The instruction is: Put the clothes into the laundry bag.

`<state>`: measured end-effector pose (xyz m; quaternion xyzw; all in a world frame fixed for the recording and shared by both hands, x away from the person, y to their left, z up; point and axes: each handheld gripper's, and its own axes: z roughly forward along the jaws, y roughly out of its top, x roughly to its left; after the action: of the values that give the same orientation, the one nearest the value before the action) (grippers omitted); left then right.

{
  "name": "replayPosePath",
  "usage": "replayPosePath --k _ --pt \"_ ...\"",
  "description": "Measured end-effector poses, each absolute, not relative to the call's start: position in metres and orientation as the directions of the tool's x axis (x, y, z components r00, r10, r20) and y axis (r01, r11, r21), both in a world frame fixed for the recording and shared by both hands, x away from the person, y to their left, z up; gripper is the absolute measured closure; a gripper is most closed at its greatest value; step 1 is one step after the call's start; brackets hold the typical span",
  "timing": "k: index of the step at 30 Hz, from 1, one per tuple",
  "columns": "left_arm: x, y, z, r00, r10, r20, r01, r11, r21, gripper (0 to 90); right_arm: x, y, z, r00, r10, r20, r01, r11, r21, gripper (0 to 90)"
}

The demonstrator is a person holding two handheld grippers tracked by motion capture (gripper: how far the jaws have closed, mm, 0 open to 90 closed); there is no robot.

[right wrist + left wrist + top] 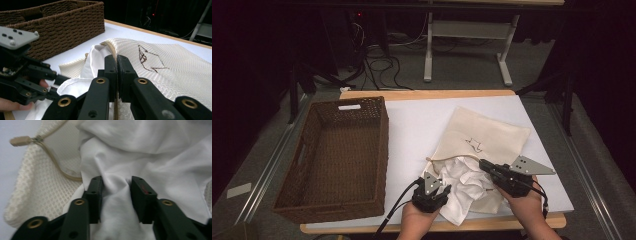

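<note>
— White cloth [464, 187] — where is it?
— At the table's [422, 125] six o'clock edge, spilling from the mesh bag [484, 137]. The left gripper [435, 188] pinches a fold of it.
— The right gripper [484, 165]?
— Pressed together on the bag's rim. The wicker basket [337, 155] sits at nine o'clock — well apart.

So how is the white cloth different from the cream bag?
The crumpled white cloth is smooth and bunched into folds; the cream mesh bag lies mostly flat, is textured, and has a dark drawing and zip. The cloth pokes out of the bag's open mouth. Both are pale, soft fabric.
</note>
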<state>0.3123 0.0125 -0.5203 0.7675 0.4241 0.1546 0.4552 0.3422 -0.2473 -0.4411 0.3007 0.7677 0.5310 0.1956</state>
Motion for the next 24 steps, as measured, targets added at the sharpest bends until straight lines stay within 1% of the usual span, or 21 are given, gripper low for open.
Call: replayPosePath --k 3,5,7,11,13,18,19,21,24 --pt "0.312 0.010 -0.521 0.595 0.791 -0.141 0.511 -0.237 0.826 75.0 0.342 -0.247 -0.441 -0.742 0.670 0.019 0.255 0.255 0.933 87.9" --pt "0.311 0.008 -0.520 0.598 0.790 -0.139 0.504 -0.235 0.831 83.3 0.342 -0.247 -0.441 -0.742 0.670 0.019 0.254 0.255 0.933 87.8" --pt "0.311 0.007 -0.518 0.596 0.790 -0.147 0.501 -0.222 0.837 86.4 0.342 -0.247 -0.441 -0.743 0.669 0.021 0.255 0.254 0.933 87.9" --pt "0.313 0.005 -0.515 0.589 0.791 -0.165 0.489 -0.187 0.852 87.3 0.343 -0.247 -0.441 -0.742 0.670 0.023 0.256 0.252 0.933 87.9" --pt "0.317 0.000 -0.511 0.583 0.794 -0.173 0.467 -0.153 0.871 87.3 0.343 -0.247 -0.441 -0.741 0.671 0.025 0.257 0.249 0.934 87.9" --pt "0.327 -0.007 -0.509 0.572 0.799 -0.185 0.455 -0.121 0.882 87.4 0.343 -0.246 -0.441 -0.739 0.673 0.030 0.260 0.244 0.934 87.9" --pt "0.334 -0.010 -0.508 0.557 0.806 -0.200 0.456 -0.095 0.885 87.4 0.344 -0.246 -0.440 -0.740 0.672 0.027 0.256 0.243 0.936 87.9" --pt "0.339 -0.012 -0.508 0.551 0.809 -0.206 0.457 -0.086 0.885 87.5 0.344 -0.246 -0.440 -0.739 0.673 0.030 0.259 0.242 0.935 87.9" --pt "0.350 -0.017 -0.507 0.528 0.826 -0.199 0.449 -0.072 0.891 87.4 0.345 -0.246 -0.440 -0.740 0.673 0.024 0.251 0.243 0.937 87.9"
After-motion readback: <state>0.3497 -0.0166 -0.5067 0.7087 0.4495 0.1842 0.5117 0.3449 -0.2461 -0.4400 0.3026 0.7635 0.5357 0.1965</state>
